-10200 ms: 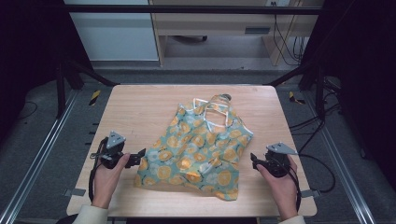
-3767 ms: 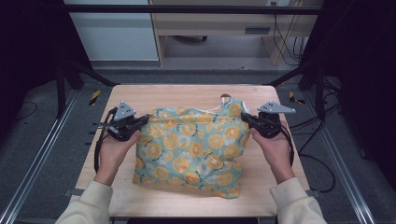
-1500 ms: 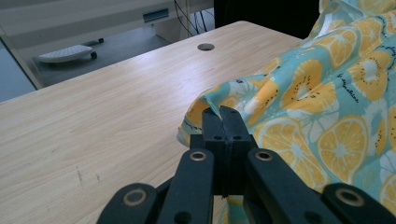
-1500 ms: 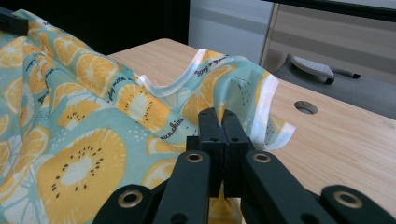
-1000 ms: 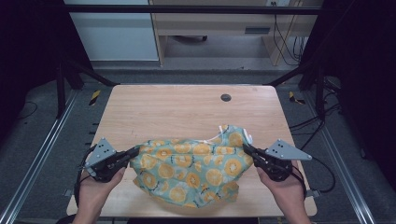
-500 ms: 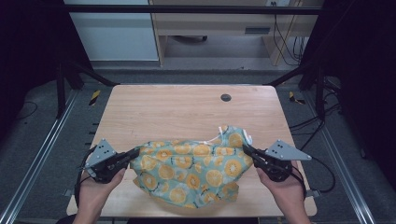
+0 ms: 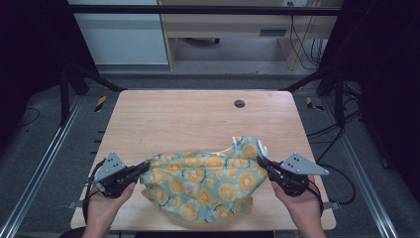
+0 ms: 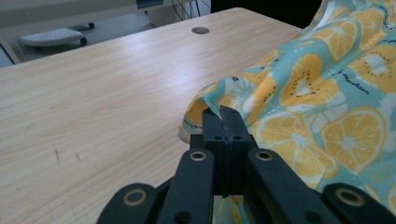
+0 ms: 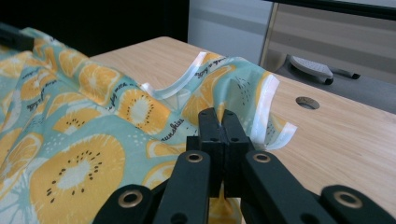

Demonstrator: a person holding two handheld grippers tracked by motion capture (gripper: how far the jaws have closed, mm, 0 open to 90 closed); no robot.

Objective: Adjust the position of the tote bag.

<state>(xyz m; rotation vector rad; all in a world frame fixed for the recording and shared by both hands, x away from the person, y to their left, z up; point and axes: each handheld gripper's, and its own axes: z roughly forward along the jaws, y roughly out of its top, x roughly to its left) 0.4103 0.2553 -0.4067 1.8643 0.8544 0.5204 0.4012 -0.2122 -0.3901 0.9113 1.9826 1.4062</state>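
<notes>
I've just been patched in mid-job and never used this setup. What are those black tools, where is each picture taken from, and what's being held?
No robot arm here: a person holds a two-jaw tool in each hand. The high view looks down on the wooden table; the left gripper is at its left, the right gripper at its right. The other two pictures come from cameras riding on the grippers, looking along their black jaws. On the table lies a teal garment printed with orange slices. Each gripper is shut on one end of it: the left on a folded edge, the right beside the white-trimmed opening. A round hole sits near the table's far edge.
</notes>
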